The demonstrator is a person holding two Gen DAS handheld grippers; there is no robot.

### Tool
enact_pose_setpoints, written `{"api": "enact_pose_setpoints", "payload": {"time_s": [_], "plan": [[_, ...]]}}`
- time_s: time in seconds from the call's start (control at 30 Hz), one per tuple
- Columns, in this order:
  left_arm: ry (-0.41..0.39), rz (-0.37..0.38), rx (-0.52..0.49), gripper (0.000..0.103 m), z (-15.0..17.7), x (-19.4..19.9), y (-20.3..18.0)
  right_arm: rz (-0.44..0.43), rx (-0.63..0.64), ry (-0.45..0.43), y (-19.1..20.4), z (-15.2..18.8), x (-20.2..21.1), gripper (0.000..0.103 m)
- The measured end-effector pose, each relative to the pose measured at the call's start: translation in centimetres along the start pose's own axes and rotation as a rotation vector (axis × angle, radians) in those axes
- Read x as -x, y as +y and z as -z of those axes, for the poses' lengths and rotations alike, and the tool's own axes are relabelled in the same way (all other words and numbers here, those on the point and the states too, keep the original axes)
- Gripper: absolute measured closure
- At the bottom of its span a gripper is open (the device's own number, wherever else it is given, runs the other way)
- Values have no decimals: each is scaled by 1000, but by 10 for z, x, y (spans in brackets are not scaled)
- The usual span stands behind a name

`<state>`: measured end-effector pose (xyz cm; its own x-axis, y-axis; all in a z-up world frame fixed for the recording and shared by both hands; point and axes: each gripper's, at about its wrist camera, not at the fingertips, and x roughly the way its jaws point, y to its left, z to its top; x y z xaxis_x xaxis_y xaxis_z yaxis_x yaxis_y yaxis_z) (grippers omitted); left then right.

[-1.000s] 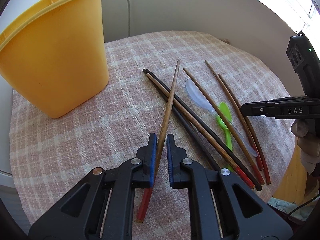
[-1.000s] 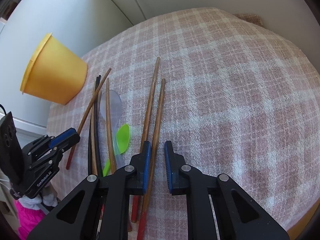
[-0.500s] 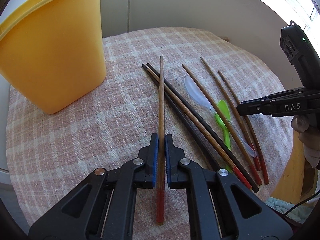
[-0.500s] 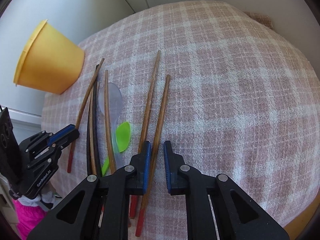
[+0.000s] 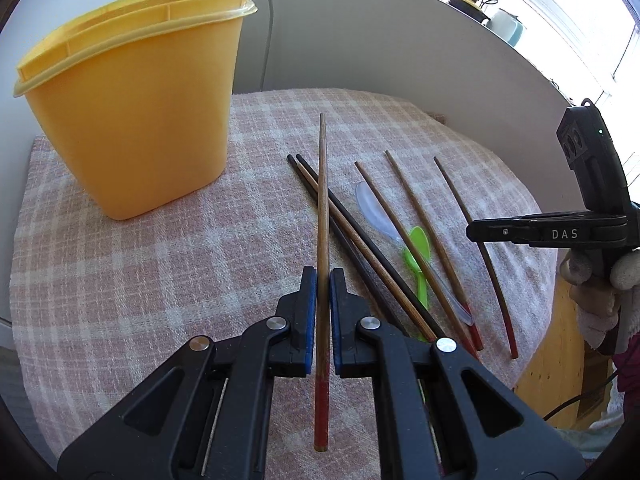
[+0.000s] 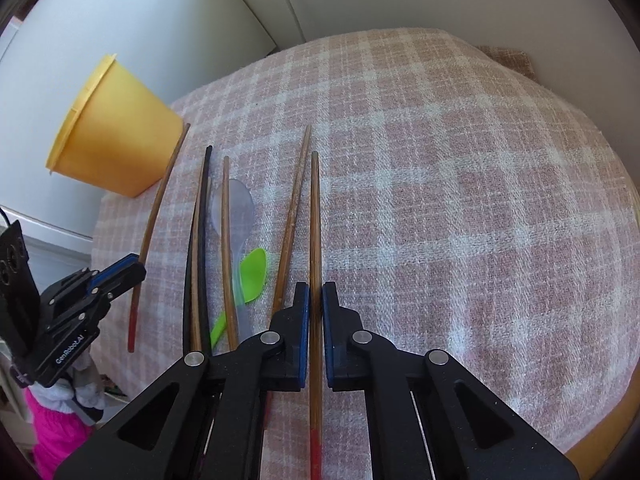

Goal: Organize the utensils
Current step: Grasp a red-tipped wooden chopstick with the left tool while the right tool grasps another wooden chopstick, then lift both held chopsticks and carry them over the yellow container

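A yellow plastic tub (image 5: 132, 120) stands on the pink-and-white checked cloth (image 5: 160, 264). The brown wooden chopsticks carry red ends — one (image 5: 322, 240) sits between blue pads (image 5: 310, 316) of the black left gripper (image 5: 323, 280). A lime-green plastic spoon (image 5: 418, 252) overlaps a clear, bluish plastic spoon (image 5: 374, 210); two chopsticks (image 5: 360, 240) are black.

Yellow tub (image 5: 132, 132): upright, open-topped, at the tablecloth's (image 5: 120, 280) far left corner. Two red-tipped wooden chopsticks are each clamped in a gripper: one (image 5: 322, 240), another (image 6: 315, 280). The remaining chopsticks, brown (image 5: 416, 220) and black (image 5: 360, 240), lie fanned mid-cloth with a clear spoon (image 5: 376, 212) and green spoon (image 5: 418, 252) (partly overlapped).
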<state>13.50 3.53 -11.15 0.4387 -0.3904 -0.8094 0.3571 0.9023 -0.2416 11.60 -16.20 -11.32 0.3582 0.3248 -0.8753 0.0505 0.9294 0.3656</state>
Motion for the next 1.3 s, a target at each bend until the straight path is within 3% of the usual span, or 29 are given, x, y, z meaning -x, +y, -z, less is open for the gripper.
{"api": "enact_pose_setpoints", "payload": {"time_s": [0.3,0.43,0.87,1.3], "plan": [[-130,67,69,98,3,54,13,-19,46,-138,7,0,56,98],[-206,80,78,98,-10,79,15,-42,83,-219,6,7,92,98],[-430,21,104,99,-41,141,36,-61,237,-465,70,1,139,98],[-544,-67,170,98,-98,138,83,-136,306,-556,114,-34,147,98]]}}
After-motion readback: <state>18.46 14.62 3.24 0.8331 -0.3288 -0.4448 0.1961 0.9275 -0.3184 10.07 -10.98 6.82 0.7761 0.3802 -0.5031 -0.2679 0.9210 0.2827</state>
